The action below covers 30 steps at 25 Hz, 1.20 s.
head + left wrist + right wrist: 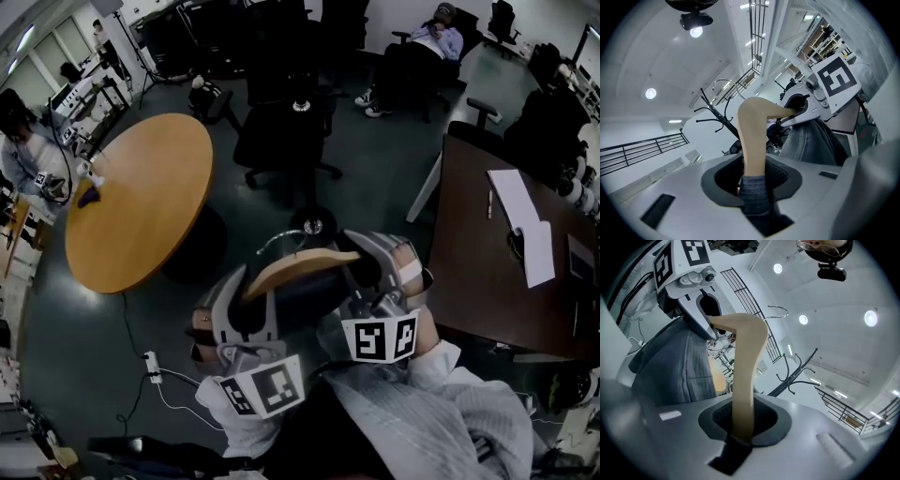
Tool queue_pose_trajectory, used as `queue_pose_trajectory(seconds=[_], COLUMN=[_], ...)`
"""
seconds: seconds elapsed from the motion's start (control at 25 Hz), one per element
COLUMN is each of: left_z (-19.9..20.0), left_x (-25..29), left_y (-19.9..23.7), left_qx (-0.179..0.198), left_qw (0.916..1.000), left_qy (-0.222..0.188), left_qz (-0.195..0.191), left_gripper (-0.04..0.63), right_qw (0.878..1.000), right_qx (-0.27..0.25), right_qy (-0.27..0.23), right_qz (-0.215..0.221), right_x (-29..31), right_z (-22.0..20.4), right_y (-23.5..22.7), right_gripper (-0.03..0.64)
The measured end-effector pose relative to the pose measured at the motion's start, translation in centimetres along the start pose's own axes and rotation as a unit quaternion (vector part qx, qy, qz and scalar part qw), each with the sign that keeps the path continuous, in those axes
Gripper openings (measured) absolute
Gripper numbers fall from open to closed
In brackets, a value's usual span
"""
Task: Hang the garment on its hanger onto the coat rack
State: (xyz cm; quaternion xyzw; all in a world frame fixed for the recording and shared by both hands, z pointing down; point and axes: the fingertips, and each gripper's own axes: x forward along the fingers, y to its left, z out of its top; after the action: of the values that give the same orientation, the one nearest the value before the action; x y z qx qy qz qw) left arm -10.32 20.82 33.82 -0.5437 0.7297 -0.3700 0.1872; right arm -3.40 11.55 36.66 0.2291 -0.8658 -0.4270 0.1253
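The wooden hanger [302, 266] was held up in the air between both grippers, one on each of its arms, with the dark grey garment [309, 305] draped over it and hanging below. The left gripper [246, 302] had its jaws clamped on the hanger's left arm. In the left gripper view the pale wood [753, 136] ran straight down into the jaws, with a fold of grey cloth pinched in at the bottom. The right gripper [382, 277] had its jaws closed on the hanger's right arm, where bare wood [745, 371] filled the gap between the pads.

Each gripper showed in the other's view at the far end of the hanger, the right gripper [788, 114] beside the garment [812, 140] and the left gripper [706, 325] above the garment [675, 366].

The hanger's metal hook [277, 242] rose from its middle and rested on nothing. The black coat rack [717, 116] stood beyond the hanger, its curved prongs below the hook [724, 85] in the left gripper view. In the right gripper view the coat rack [797, 376] was apart from the hook [776, 311].

Past the hanger to the left stood a round wooden desk [141, 197]. To the hanger's right stood a dark desk [487, 272] carrying white papers [521, 221]. Beyond the hanger was a black office chair [281, 141].
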Motion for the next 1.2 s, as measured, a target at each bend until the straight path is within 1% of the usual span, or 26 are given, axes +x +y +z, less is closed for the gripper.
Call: queue_pose_trajectory(seconds=[0.12,0.24,0.48,0.72,0.8,1.0,1.2], left_z=[-0.6,-0.2,0.9,1.4,1.8,2.6,4.0], left_x=[4.0,8.9,17.1,24.2,26.7,32.5,37.5], left_y=[1.1,2.8,5.5,7.0,7.5,9.1,11.5], left_qx=[0.003,0.005,-0.001,0.000,0.000,0.004,0.011], left_qw=[0.9999,0.9997,0.9990,0.9970,0.9955,0.9915,0.9826], left_qy=[-0.005,-0.008,-0.040,-0.064,-0.078,-0.114,-0.168], left_qz=[-0.011,-0.021,-0.021,-0.043,-0.055,-0.062,-0.078], left_gripper=[0.114,0.114,0.114,0.114,0.114,0.114,0.114], right_qw=[1.000,1.000,0.999,0.996,0.994,0.990,0.981], right_qx=[-0.004,-0.009,-0.027,-0.035,-0.034,-0.038,-0.040], right_qy=[0.005,0.014,0.025,0.054,0.066,0.083,0.104], right_qz=[-0.007,-0.011,-0.040,-0.064,-0.076,-0.108,-0.157], right_x=[3.6,7.8,14.3,19.3,20.9,25.2,28.7], right_z=[-1.2,-2.6,-4.9,-7.4,-8.4,-10.5,-11.4], right_y=[-1.1,-3.5,-8.4,-11.6,-12.8,-15.5,-18.6], right_gripper=[0.054,0.052,0.052,0.054,0.057,0.058,0.058])
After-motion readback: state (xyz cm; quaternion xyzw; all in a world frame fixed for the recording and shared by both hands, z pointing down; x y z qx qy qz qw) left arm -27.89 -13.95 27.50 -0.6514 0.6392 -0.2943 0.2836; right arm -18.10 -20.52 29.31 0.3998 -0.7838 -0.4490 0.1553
